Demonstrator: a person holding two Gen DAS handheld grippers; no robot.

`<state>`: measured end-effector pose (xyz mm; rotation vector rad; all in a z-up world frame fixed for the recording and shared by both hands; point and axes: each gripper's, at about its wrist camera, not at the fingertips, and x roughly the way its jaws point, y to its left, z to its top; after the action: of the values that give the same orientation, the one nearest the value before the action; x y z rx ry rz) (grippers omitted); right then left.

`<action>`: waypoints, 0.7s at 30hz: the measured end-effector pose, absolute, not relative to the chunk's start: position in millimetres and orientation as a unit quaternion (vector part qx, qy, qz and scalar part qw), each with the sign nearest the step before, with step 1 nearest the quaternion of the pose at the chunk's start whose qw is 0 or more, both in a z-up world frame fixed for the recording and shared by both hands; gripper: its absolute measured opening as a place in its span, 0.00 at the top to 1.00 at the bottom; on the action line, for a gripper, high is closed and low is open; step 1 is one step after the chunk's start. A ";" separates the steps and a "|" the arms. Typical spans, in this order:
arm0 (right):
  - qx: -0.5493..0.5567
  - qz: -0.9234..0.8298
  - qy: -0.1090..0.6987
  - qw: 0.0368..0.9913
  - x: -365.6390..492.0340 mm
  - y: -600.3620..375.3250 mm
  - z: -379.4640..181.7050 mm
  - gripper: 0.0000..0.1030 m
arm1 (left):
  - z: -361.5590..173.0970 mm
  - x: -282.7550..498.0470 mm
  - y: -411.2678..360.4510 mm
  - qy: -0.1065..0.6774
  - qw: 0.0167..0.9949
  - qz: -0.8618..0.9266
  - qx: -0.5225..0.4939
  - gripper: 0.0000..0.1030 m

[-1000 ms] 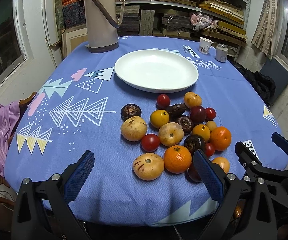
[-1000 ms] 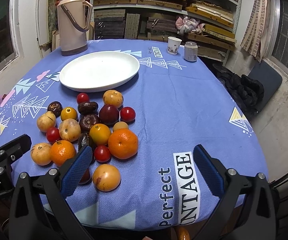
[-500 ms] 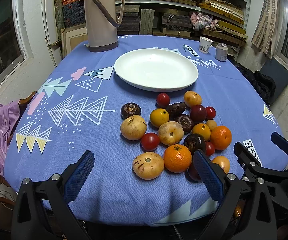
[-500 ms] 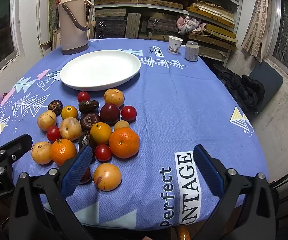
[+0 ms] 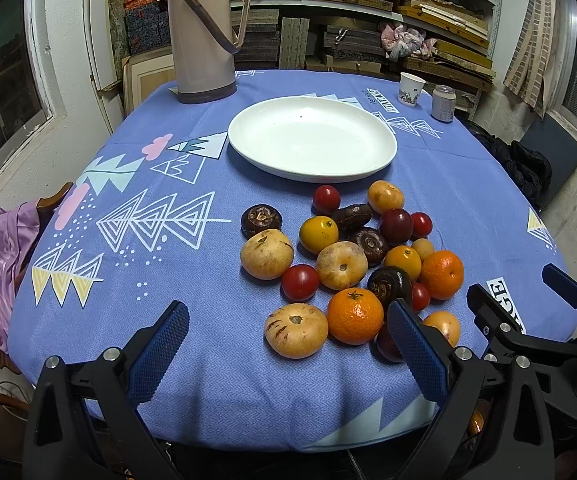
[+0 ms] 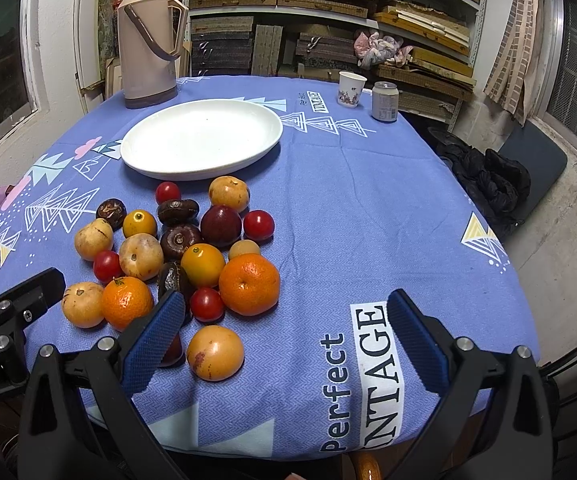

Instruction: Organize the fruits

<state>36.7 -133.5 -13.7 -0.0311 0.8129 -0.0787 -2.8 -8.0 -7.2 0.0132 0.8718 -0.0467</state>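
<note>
Left wrist view — we see both grippers' fingers spread wide, empty; left gripper (image 5: 284, 342) nearest the pale-yellow round fruit (image 5: 295, 330) lying between its pads, white oval plate (image 5: 382, 156) well beyond.

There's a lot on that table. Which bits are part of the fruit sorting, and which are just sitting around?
Part of the job:
pile of fruit
white plate, nothing on it yet
left gripper and right gripper, both open and holding nothing

Just sitting around:
thermos
paper cup
drink can
blue tablecloth
</note>
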 end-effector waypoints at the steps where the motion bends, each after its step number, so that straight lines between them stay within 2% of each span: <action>1: -0.015 -0.038 0.395 0.918 36.2 -133.1 -13.4 0.04 | -7.8 -2.9 -8.2 0.422 0.906 -0.023 0.007 0.03; 21: -0.015 -0.036 0.400 0.916 38.1 -130.6 -19.1 0.04 | -7.9 -2.8 -7.9 0.423 0.906 -0.023 0.006 0.03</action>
<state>38.1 -130.6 -19.1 -0.0309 0.8223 -0.0739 -2.8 -7.9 -7.9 0.0125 0.8733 -0.0468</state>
